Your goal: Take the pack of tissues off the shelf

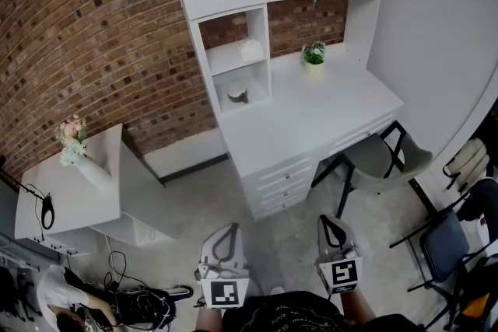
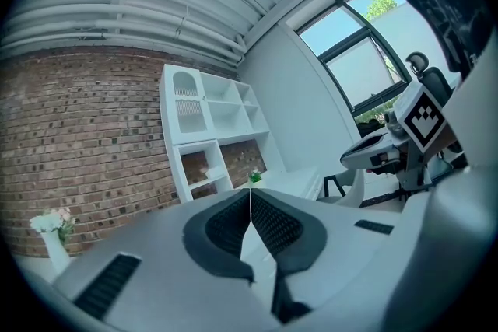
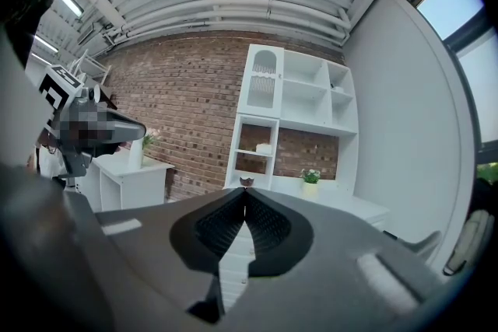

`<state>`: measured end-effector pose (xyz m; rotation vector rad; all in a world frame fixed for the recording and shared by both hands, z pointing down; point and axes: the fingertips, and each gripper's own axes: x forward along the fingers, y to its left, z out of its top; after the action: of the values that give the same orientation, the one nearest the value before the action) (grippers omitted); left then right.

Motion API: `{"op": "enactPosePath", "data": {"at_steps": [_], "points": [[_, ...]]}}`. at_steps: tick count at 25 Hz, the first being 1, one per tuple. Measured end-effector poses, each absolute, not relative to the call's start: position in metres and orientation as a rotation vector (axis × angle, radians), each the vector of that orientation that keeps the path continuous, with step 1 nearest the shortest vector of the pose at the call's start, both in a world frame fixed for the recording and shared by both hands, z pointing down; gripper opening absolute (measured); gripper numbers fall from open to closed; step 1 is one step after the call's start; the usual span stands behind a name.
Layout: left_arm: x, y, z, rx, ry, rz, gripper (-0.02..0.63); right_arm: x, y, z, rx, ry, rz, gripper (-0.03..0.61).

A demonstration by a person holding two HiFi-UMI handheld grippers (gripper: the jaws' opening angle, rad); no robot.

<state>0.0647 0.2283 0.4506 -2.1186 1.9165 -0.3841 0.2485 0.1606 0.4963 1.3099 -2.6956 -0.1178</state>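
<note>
**Approach in hand, tissues not yet reached**

The small white pack of tissues (image 1: 250,50) lies on the upper open shelf of the white cubby unit (image 1: 201,43), which stands on the back left corner of the white desk (image 1: 311,117). A green potted plant (image 1: 313,53) stands by the desk's back edge. The left gripper (image 1: 227,233) and right gripper (image 1: 330,225) hang well short of the front edge, fingers clenched on nothing. This looks like the approach. Next, one gripper must spread its fingers and reach level into the cubby. The floor ahead is open, though a grey chair (image 1: 379,157) crowds the desk's right front corner.
</note>
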Motion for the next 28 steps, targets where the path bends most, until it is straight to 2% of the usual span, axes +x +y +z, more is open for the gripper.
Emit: {"op": "enactPosePath", "data": {"at_steps": [28], "points": [[-0.065, 0.077, 0.45, -2.25, 1.772, -0.341, 0.011, 0.122, 0.033, 0.494, 1.466, -2.593, -0.117, 0.005]]}}
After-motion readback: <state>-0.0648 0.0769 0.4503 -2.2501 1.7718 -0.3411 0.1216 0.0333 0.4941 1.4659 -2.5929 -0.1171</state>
